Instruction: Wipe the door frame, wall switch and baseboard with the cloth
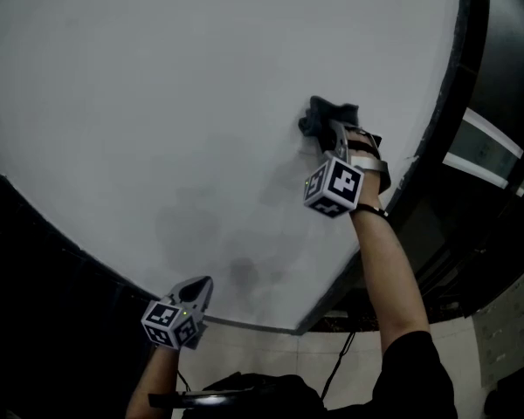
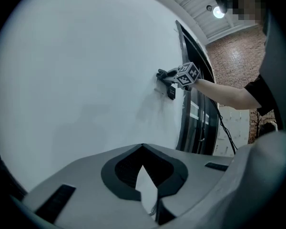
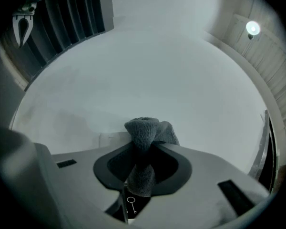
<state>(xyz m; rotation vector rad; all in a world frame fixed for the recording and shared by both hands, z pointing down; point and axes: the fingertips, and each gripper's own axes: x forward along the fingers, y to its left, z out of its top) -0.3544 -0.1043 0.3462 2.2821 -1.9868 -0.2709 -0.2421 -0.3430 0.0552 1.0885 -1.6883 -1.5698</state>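
Grips the cloth (image 3: 145, 130) tight in the right claw (image 3: 142, 149), clenched around its middle. Runs it lengthwise along the jaws, with the near tail tucked back between the dark pads and the bunched far end poking forward against the wall (image 3: 148, 66). Looks dark grey, nubby and terry-like, folded into a soft knot. Sits just right of a faint pale rectangular plate (image 3: 107, 138) on the smooth white wall; cannot tell whether touching it. Shows a dark door frame (image 1: 458, 68) further right, beyond the bare forearm (image 1: 389, 269). Holds the left claw (image 2: 143, 150) low and near, well apart from the cloth, its grey jaws closed tip to tip on nothing and aimed at bare wall.
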